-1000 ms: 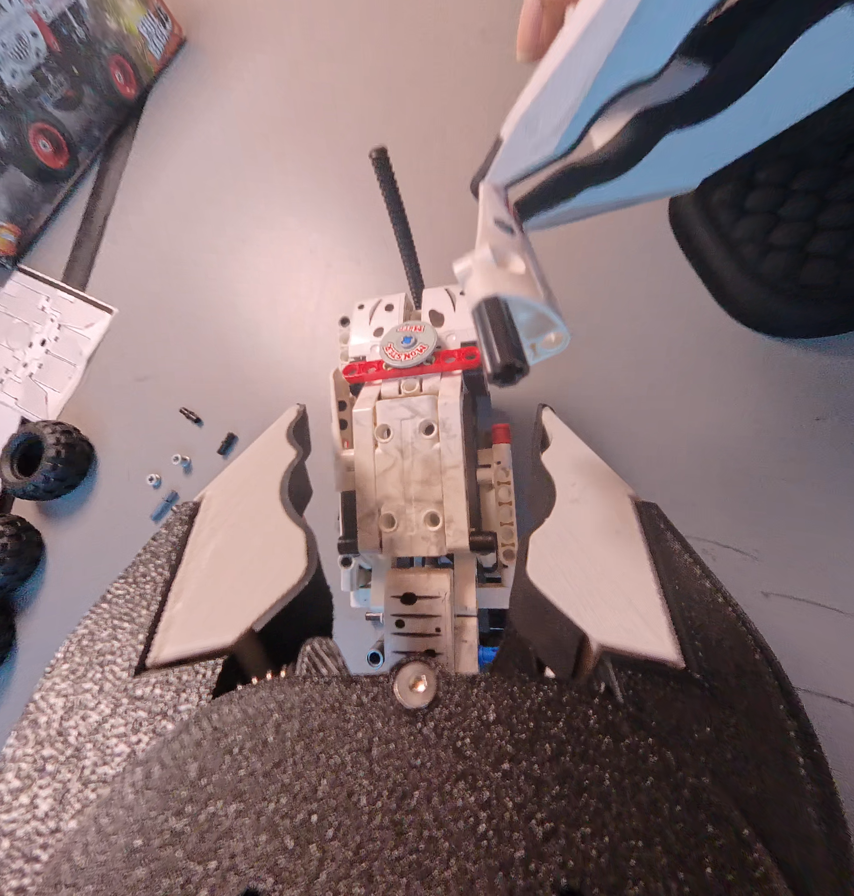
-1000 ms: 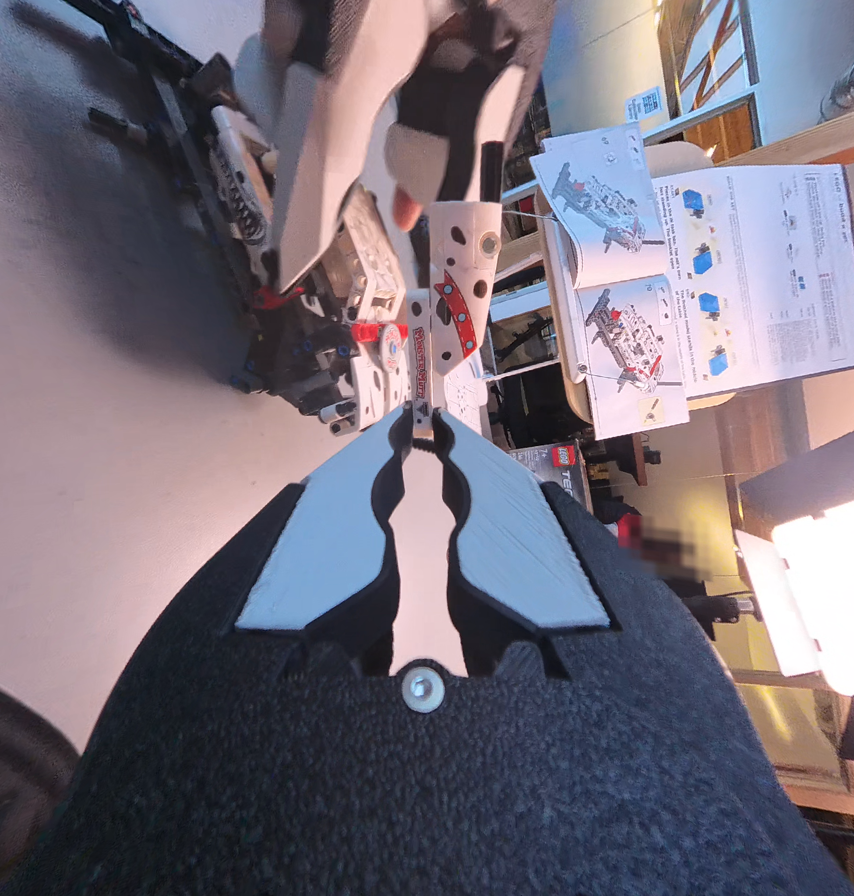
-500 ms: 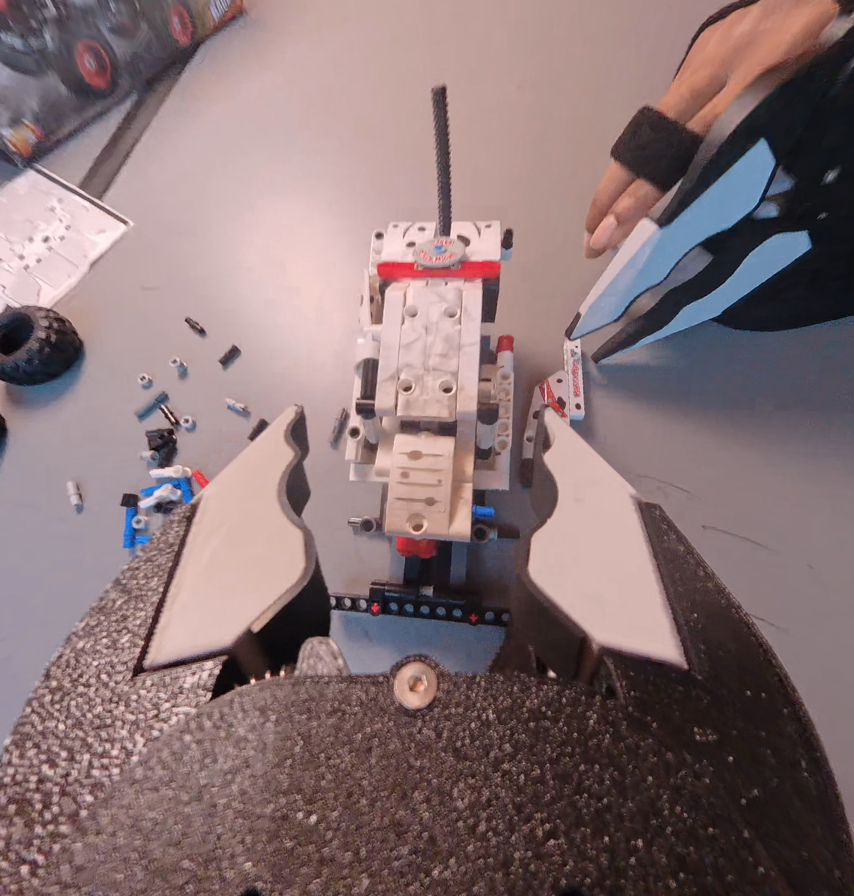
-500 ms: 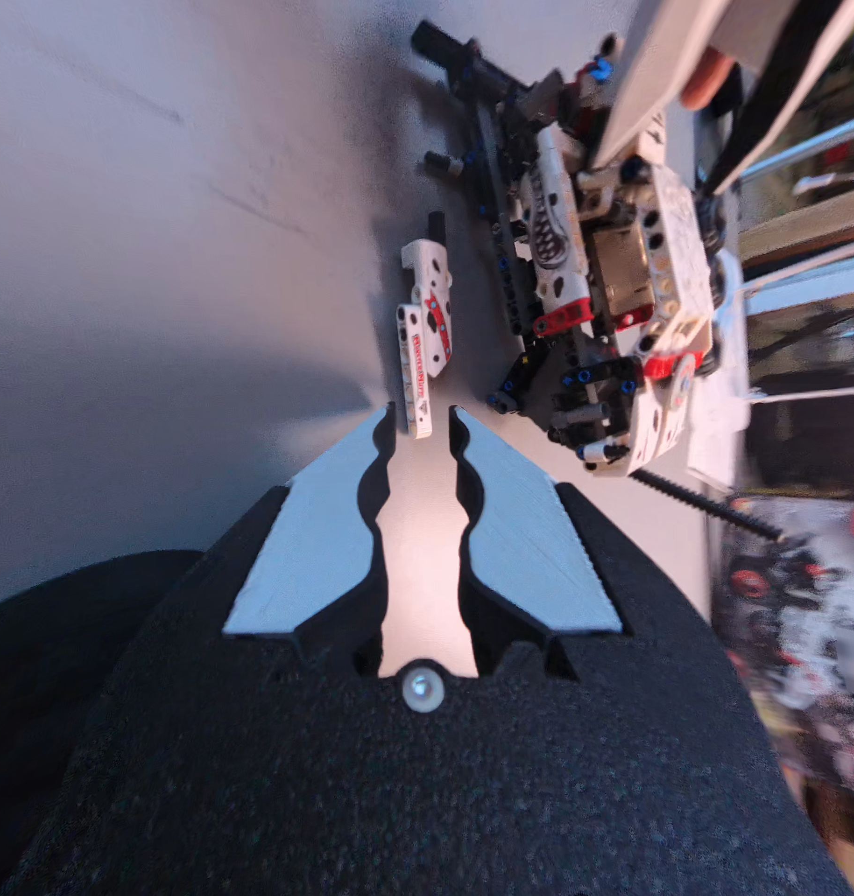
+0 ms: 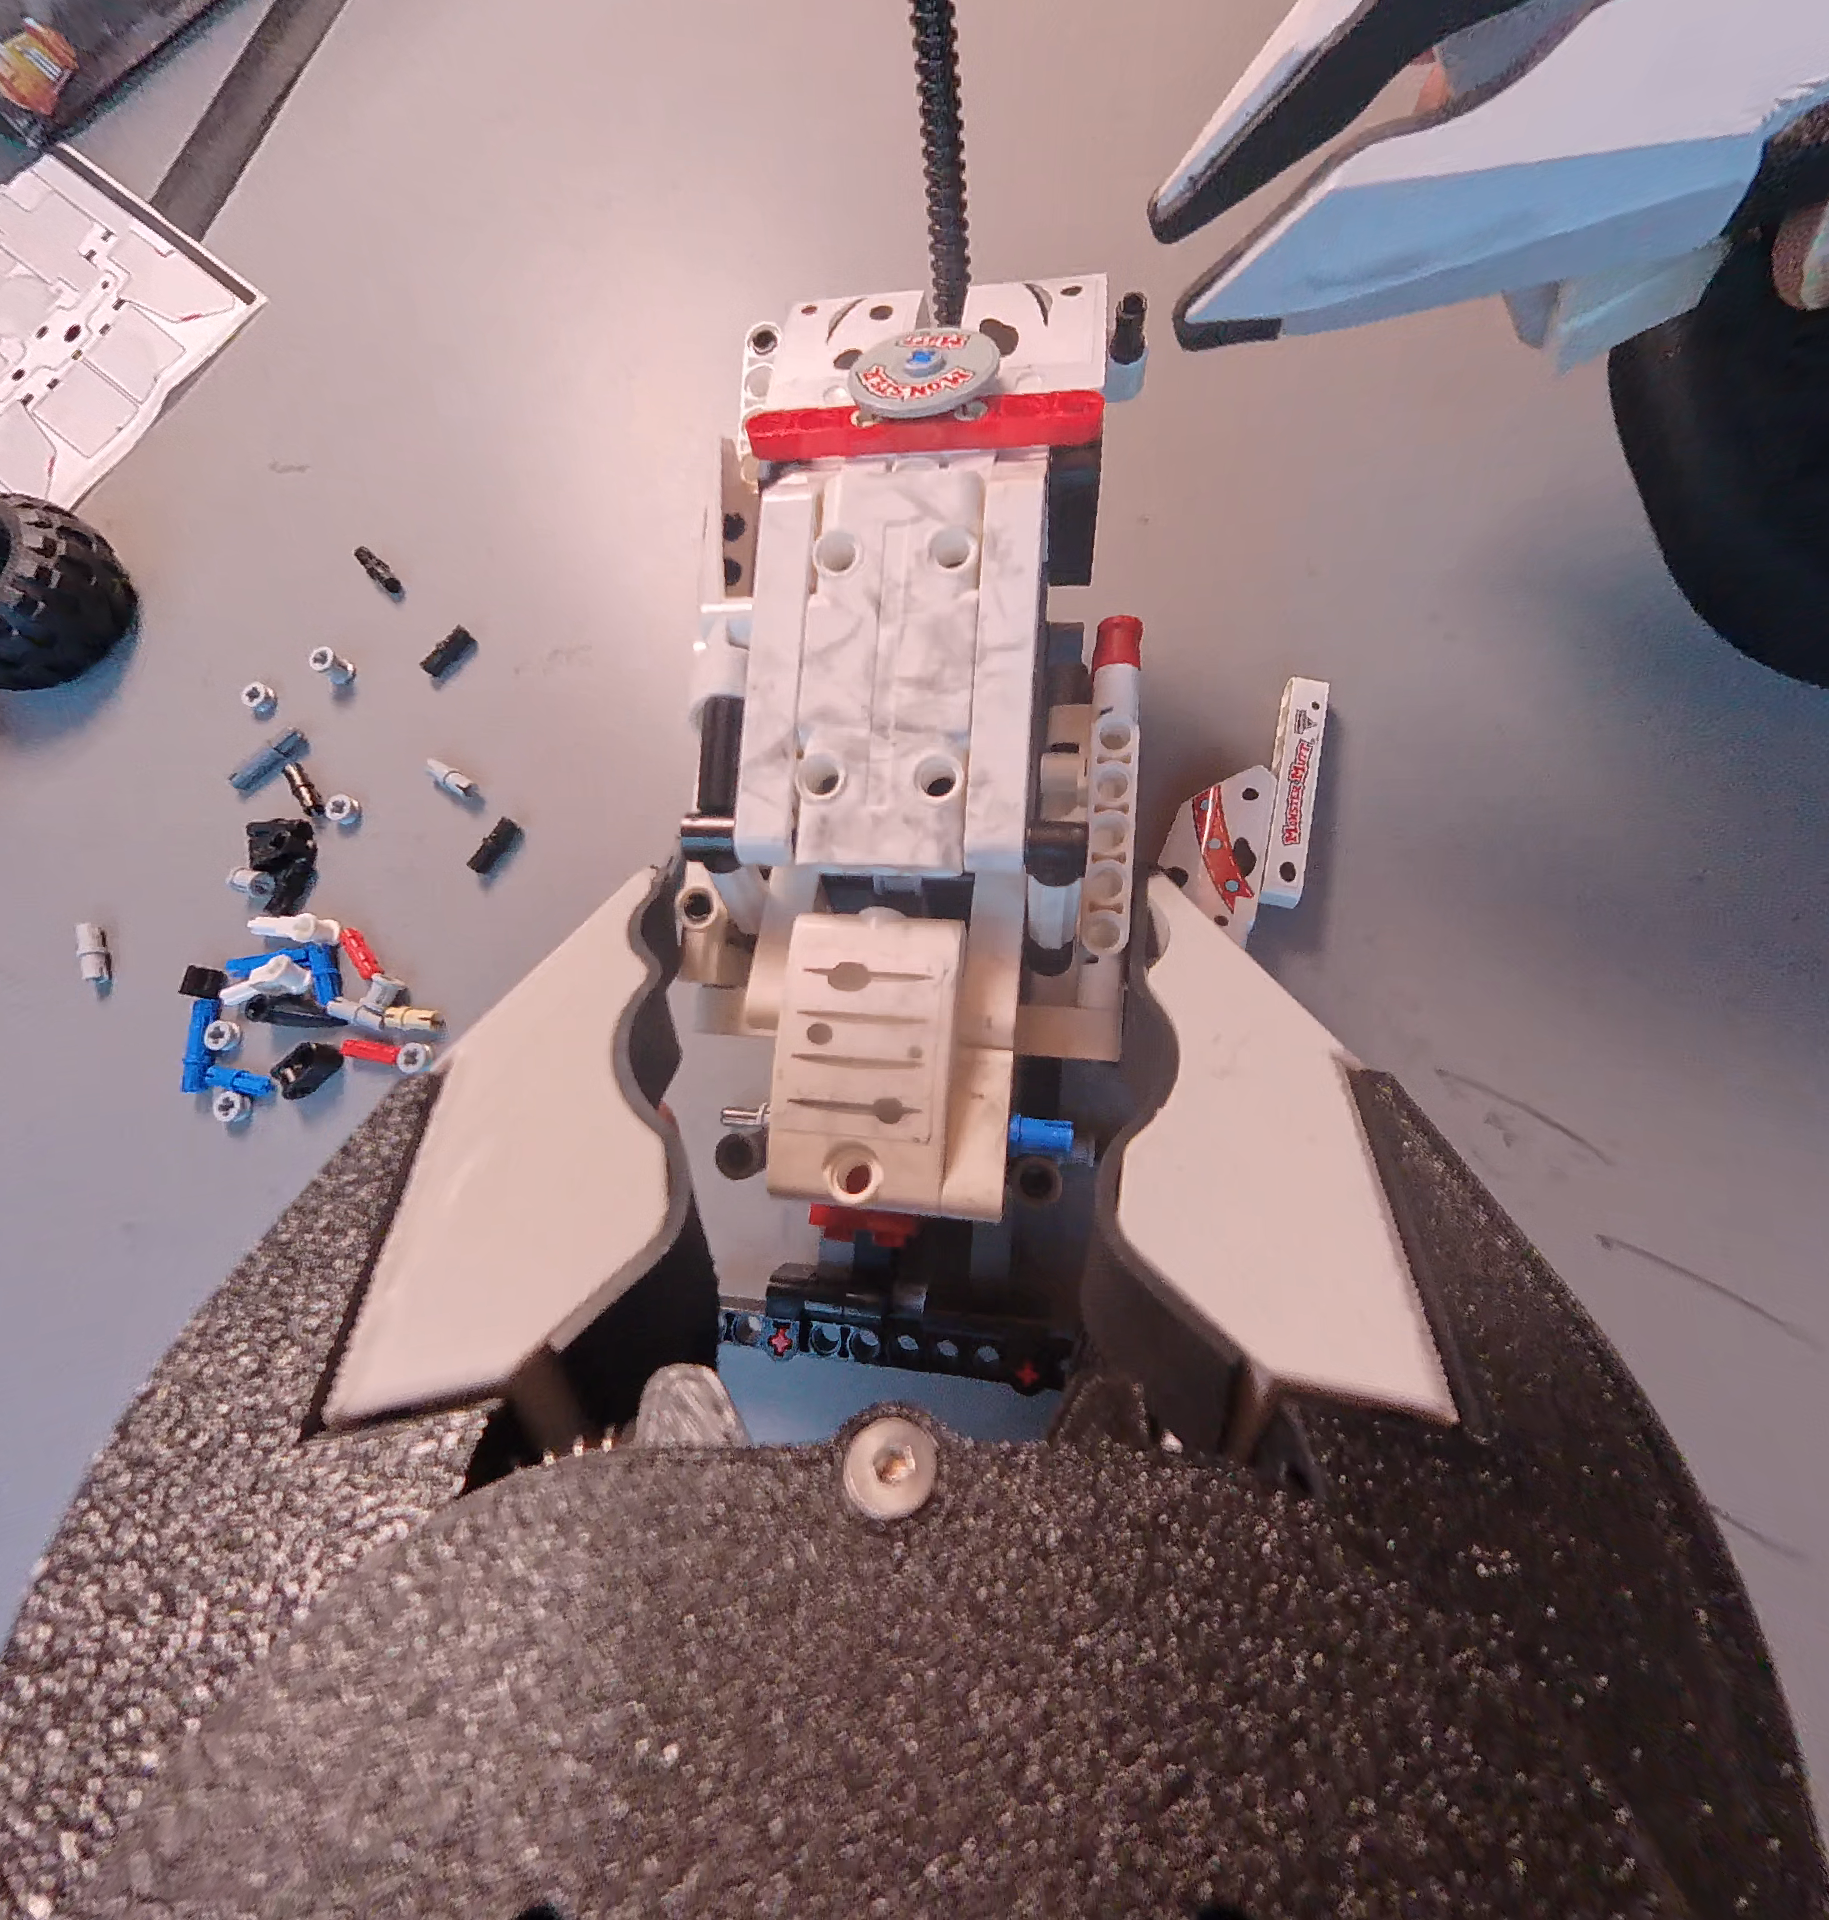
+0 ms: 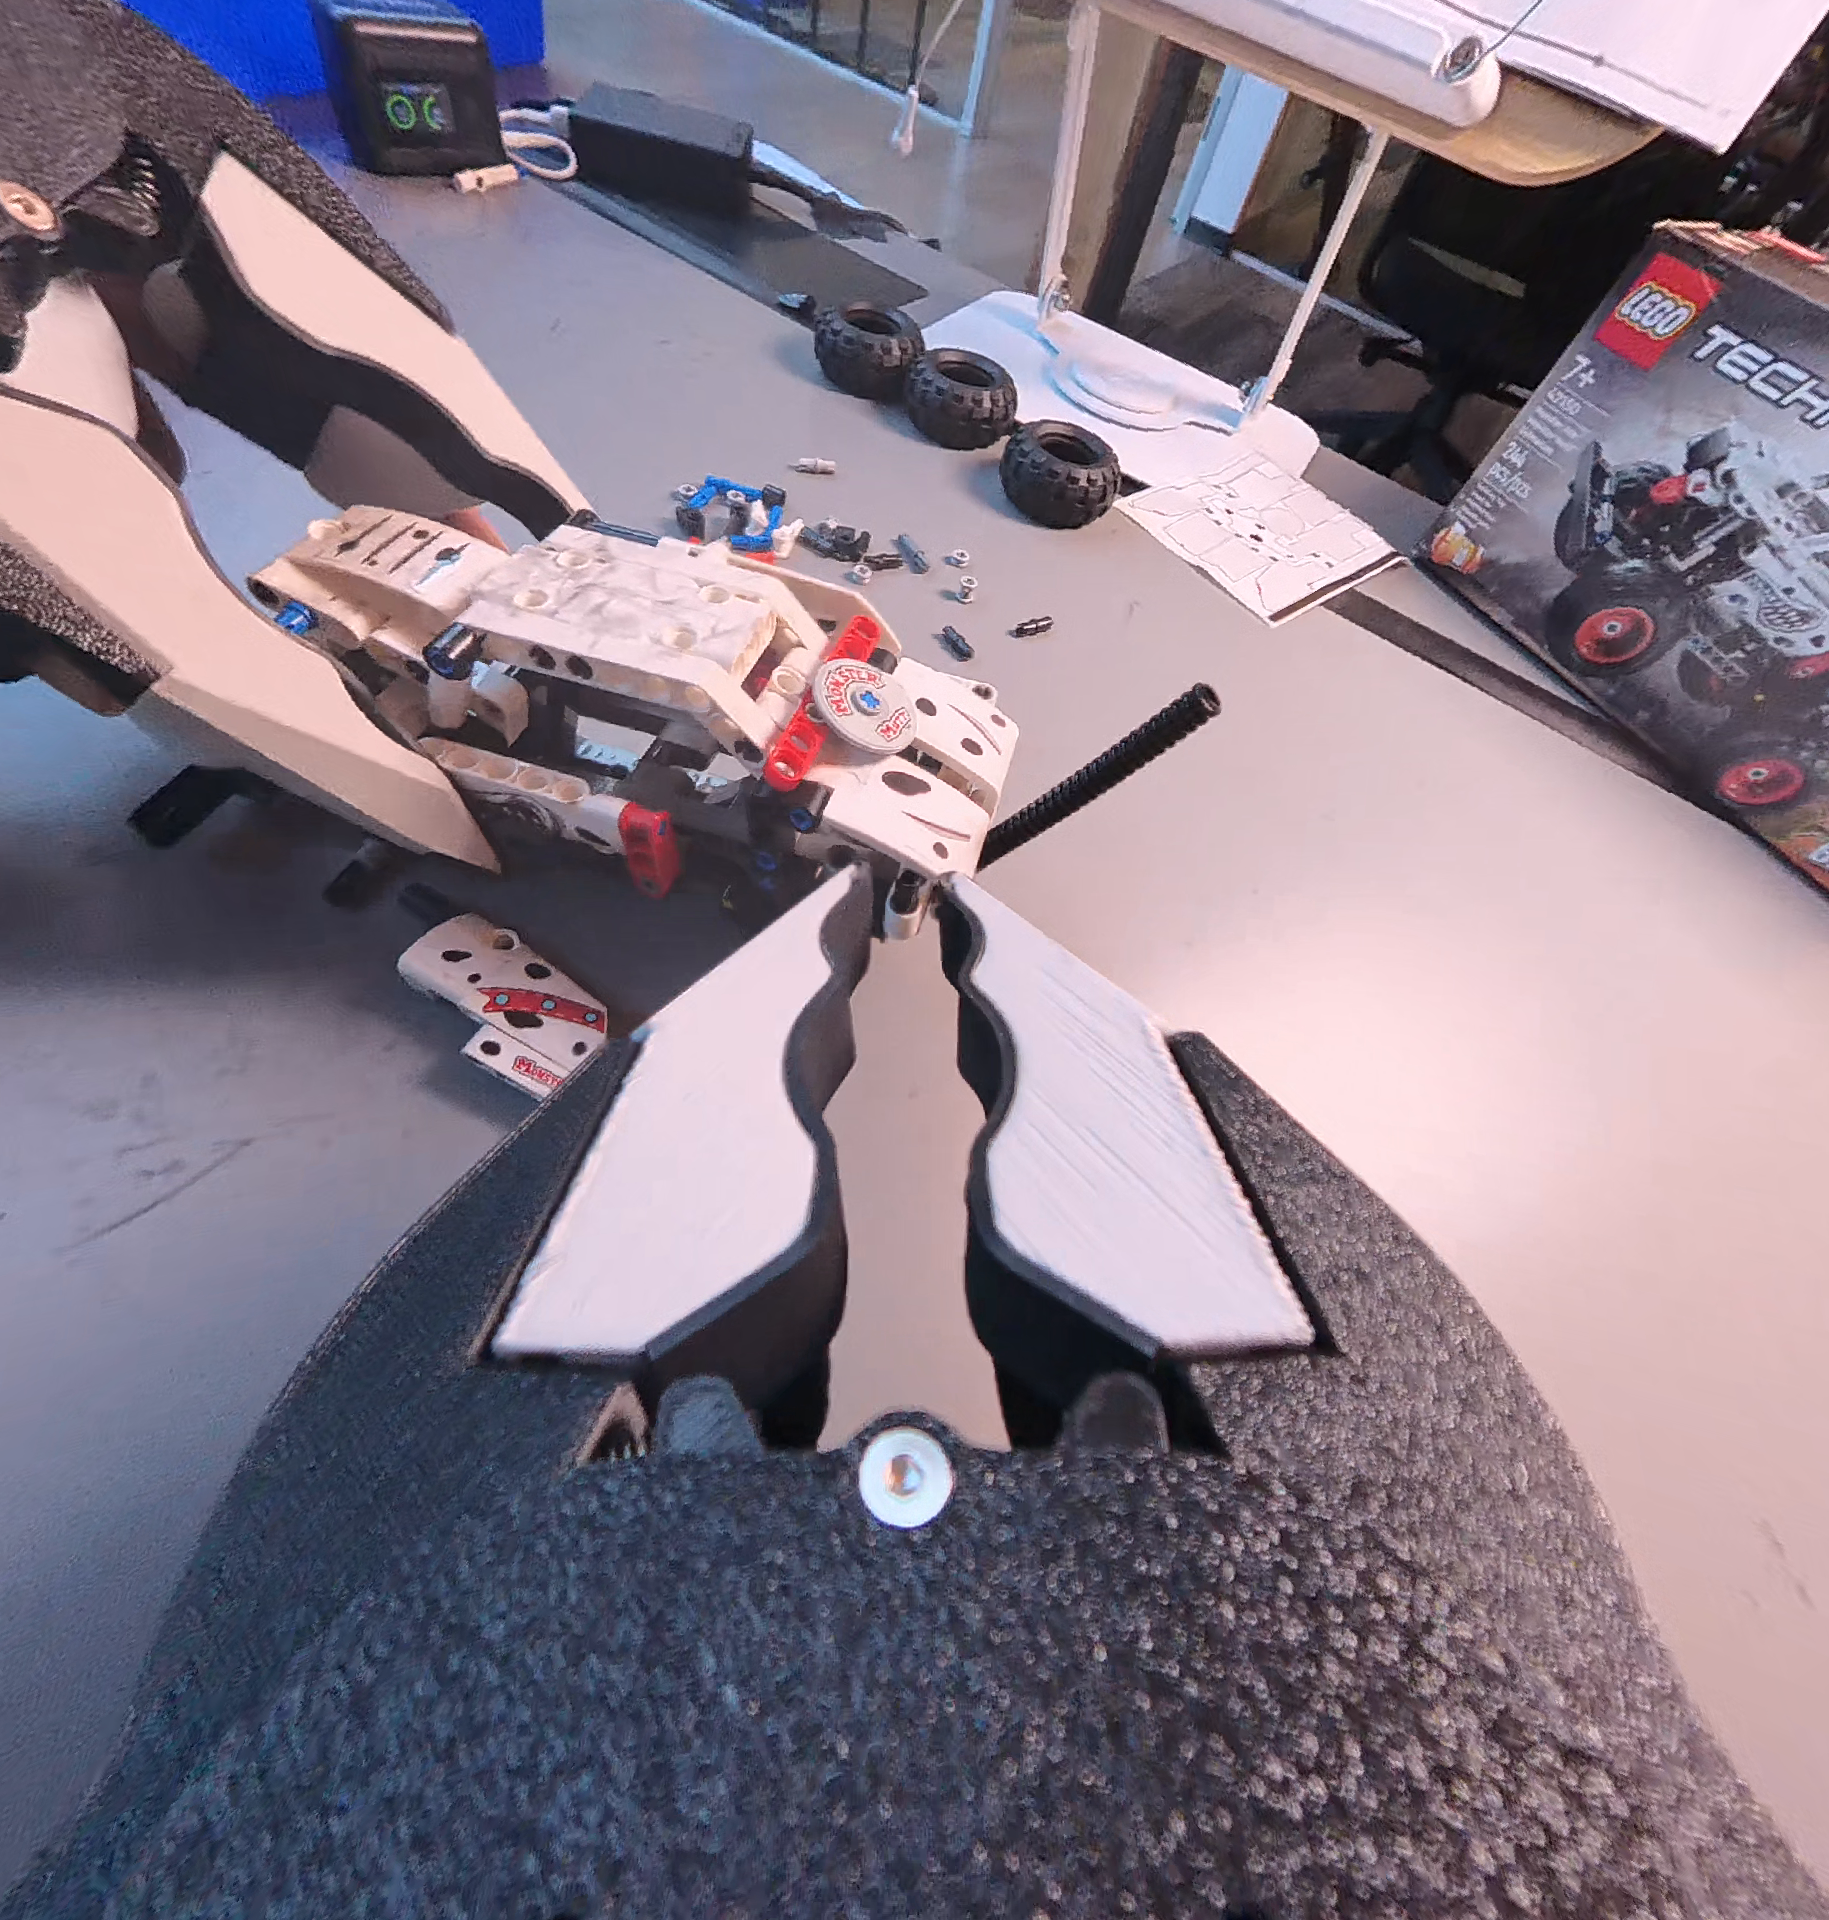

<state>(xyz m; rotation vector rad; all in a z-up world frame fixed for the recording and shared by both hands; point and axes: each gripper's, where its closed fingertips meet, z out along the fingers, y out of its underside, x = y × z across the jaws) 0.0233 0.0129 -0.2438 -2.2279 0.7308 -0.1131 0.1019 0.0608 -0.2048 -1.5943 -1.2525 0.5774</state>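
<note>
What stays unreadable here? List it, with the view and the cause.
- White brick-built truck body: rear end hidden in left wrist view by the left hand-held gripper.
- White spotted panel: partly covered in right wrist view by the right hand-held gripper.
- Black knobby tyre: cut by left edge.

Grey table [image 6: 1409, 935]: three black tyres [image 6: 960, 397] in a row near a white stand base [image 6: 1118, 395]. Loose small pins [image 5: 286, 997] scattered. Sticker sheet [image 6: 1258, 532] beside printed box [image 6: 1658, 540].
</note>
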